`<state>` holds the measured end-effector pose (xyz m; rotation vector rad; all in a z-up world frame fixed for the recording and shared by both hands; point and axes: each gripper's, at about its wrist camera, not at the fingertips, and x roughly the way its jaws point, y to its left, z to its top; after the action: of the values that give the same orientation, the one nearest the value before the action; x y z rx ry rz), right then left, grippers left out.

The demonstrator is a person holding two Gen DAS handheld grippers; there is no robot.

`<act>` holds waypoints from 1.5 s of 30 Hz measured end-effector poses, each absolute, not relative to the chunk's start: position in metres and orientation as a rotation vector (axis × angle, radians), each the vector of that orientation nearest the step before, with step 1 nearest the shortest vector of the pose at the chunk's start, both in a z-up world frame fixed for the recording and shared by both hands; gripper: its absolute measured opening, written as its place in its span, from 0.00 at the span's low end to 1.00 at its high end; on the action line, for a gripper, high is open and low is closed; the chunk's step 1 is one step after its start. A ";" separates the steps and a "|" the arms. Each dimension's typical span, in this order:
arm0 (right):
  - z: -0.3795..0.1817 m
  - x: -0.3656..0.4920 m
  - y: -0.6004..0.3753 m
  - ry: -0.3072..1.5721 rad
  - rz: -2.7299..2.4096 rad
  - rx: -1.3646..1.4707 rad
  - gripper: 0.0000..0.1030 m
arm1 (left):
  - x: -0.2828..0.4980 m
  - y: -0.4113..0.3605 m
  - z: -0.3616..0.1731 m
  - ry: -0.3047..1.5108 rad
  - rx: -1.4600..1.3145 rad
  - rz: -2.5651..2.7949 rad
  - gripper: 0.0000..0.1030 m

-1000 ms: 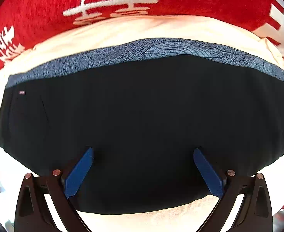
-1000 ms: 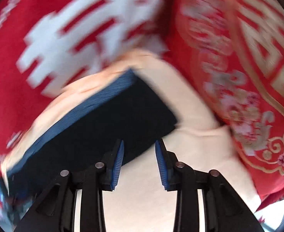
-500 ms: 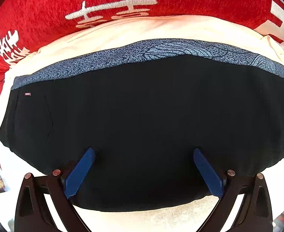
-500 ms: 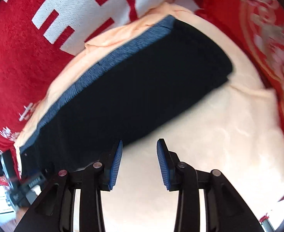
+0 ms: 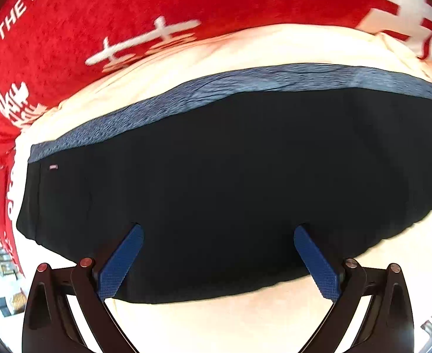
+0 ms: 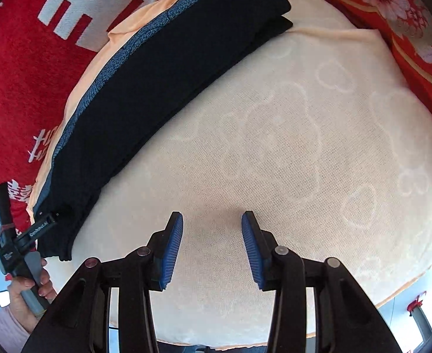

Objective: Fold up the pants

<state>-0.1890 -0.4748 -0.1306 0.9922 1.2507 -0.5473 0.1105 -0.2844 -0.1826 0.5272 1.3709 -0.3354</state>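
The black pants (image 5: 216, 182) lie folded flat on a cream towel (image 5: 245, 314), with a blue-grey patterned waistband (image 5: 245, 79) along the far edge. My left gripper (image 5: 217, 260) is wide open and empty, just above the near edge of the pants. In the right wrist view the pants (image 6: 163, 70) are a folded dark strip at the upper left. My right gripper (image 6: 212, 245) is open and empty over bare towel (image 6: 289, 147), well to the right of the pants. The left gripper (image 6: 21, 235) and the hand holding it show at the far left.
A red blanket (image 5: 186, 3) with white characters lies beyond the towel. A red floral quilt (image 6: 407, 14) borders the towel at the right. The towel's near edge (image 6: 392, 294) drops off to the floor.
My right gripper has pulled back and away from the pants to the right, and its jaws have opened a little wider. My left gripper has shifted slightly, staying open over the pants.
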 end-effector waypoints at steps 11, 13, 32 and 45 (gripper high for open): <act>-0.133 -0.179 -0.480 1.244 -0.541 1.012 0.49 | 0.069 -0.327 -0.164 1.336 0.597 -0.467 1.00; -0.132 -0.180 -0.481 1.239 -0.541 1.022 0.49 | 0.066 -0.333 -0.159 1.333 0.598 -0.484 1.00; -0.125 -0.181 -0.493 1.206 -0.541 1.044 0.49 | 0.069 -0.358 -0.143 1.313 0.562 -0.515 1.00; -0.118 -0.181 -0.518 1.083 -0.538 1.104 0.49 | 0.070 -0.364 -0.140 1.306 0.526 -0.522 1.00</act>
<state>-0.1813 -0.5183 -0.1184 1.1042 1.0827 -0.5384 0.0704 -0.3642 -0.1401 0.5260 1.3056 -0.5222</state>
